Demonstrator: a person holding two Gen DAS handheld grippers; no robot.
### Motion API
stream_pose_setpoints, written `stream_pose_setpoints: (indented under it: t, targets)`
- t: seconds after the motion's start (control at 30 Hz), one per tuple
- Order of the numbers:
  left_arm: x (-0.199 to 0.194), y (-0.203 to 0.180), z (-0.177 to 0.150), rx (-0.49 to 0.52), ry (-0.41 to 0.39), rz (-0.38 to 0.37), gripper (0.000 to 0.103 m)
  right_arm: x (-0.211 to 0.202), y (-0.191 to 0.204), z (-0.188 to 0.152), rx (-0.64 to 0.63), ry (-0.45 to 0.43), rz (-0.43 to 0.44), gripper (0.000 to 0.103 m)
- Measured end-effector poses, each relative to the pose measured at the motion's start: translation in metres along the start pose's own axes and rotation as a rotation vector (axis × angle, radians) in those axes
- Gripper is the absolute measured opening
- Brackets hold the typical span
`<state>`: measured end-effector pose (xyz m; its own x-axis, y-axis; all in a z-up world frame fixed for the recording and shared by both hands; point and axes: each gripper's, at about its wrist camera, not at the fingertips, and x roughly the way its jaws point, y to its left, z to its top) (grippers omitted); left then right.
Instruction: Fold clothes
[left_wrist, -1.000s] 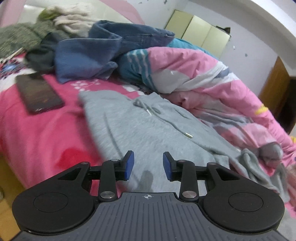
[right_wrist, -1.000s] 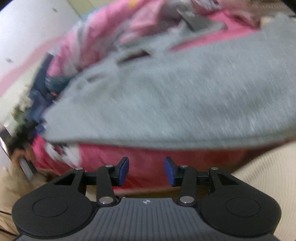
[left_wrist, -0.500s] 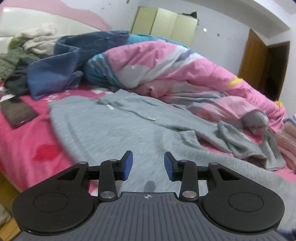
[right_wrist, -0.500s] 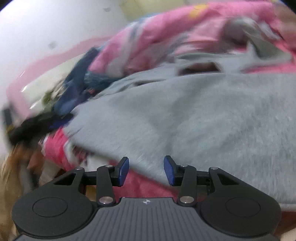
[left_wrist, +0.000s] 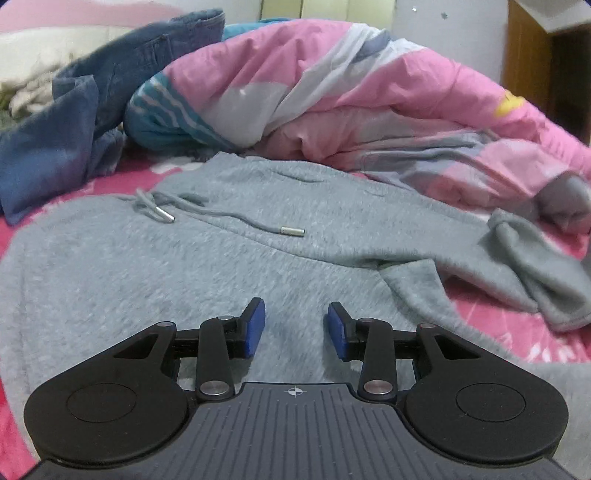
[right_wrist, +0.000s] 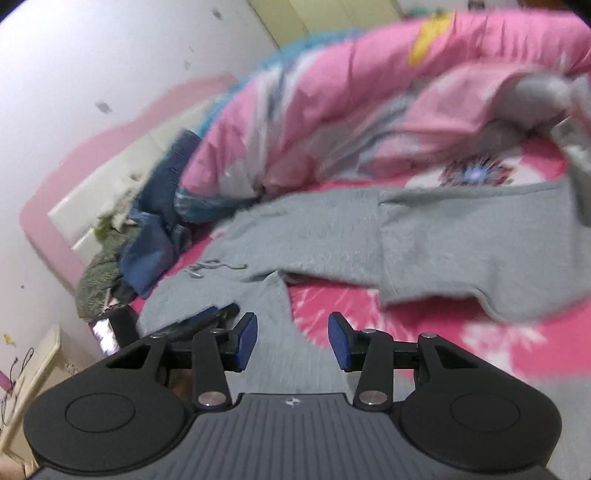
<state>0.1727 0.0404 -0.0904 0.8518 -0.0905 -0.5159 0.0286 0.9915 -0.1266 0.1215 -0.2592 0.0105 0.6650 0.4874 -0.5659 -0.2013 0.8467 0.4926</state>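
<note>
A grey hoodie (left_wrist: 184, 277) lies spread flat on a pink bed sheet (left_wrist: 498, 325). Its drawstrings with metal tips (left_wrist: 291, 231) rest near the neck. One sleeve (left_wrist: 535, 269) lies crumpled at the right. My left gripper (left_wrist: 295, 328) hovers open just over the hoodie's body, with nothing between its blue pads. In the right wrist view the hoodie (right_wrist: 461, 251) is blurred, with a folded part lying across the sheet. My right gripper (right_wrist: 291, 341) is open above the hoodie's near edge and holds nothing.
A pink, white and teal duvet (left_wrist: 369, 92) is heaped behind the hoodie. Blue jeans (left_wrist: 129, 74) and other clothes are piled at the back left. A dark phone (right_wrist: 105, 332) lies near the bed's left edge. A wooden door (left_wrist: 528, 66) stands at the far right.
My left gripper slid to the right across the hoodie, and the phone left its view. My right gripper rose from the bed's edge and now looks over the hoodie towards the duvet.
</note>
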Motion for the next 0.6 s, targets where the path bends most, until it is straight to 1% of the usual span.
stream_pose_setpoints:
  t: [0.07, 0.13, 0.2, 0.27, 0.3, 0.33, 0.37, 0.4, 0.47, 0.5, 0.6]
  targets:
    - [-0.002, 0.005, -0.002, -0.017, -0.006, -0.018, 0.038, 0.035, 0.004, 0.018, 0.0, 0.074, -0.023, 0.043]
    - [-0.003, 0.008, -0.003, -0.031, -0.008, -0.032, 0.038, 0.067, 0.014, 0.028, -0.041, 0.147, -0.047, 0.043]
    - [-0.002, 0.009, -0.001, -0.047, -0.003, -0.044, 0.038, 0.091, 0.026, 0.028, -0.103, 0.212, -0.081, 0.042]
    - [-0.001, 0.009, 0.0, -0.054, 0.001, -0.049, 0.038, 0.107, 0.034, 0.023, -0.152, 0.26, -0.115, 0.041]
    - [0.0, 0.009, 0.001, -0.053, 0.003, -0.048, 0.038, 0.113, 0.036, 0.02, -0.164, 0.291, -0.119, 0.038]
    - [0.001, 0.008, 0.001, -0.05, 0.005, -0.046, 0.039, 0.12, 0.037, 0.016, -0.176, 0.322, -0.124, 0.029]
    - [0.003, 0.007, 0.002, -0.044, 0.006, -0.041, 0.039, 0.127, 0.039, 0.012, -0.189, 0.353, -0.128, 0.022]
    - [0.004, 0.005, 0.002, -0.036, 0.006, -0.034, 0.039, 0.132, 0.042, 0.008, -0.208, 0.374, -0.134, 0.01]
    - [0.003, 0.002, 0.001, -0.016, 0.006, -0.022, 0.039, 0.131, 0.049, 0.002, -0.263, 0.366, -0.156, 0.003]
    - [0.003, 0.001, 0.002, -0.013, 0.007, -0.02, 0.039, 0.125, 0.053, 0.003, -0.28, 0.338, -0.177, 0.001]
    - [0.004, 0.002, 0.003, -0.016, 0.009, -0.024, 0.04, 0.107, 0.061, 0.012, -0.318, 0.204, -0.254, 0.001]
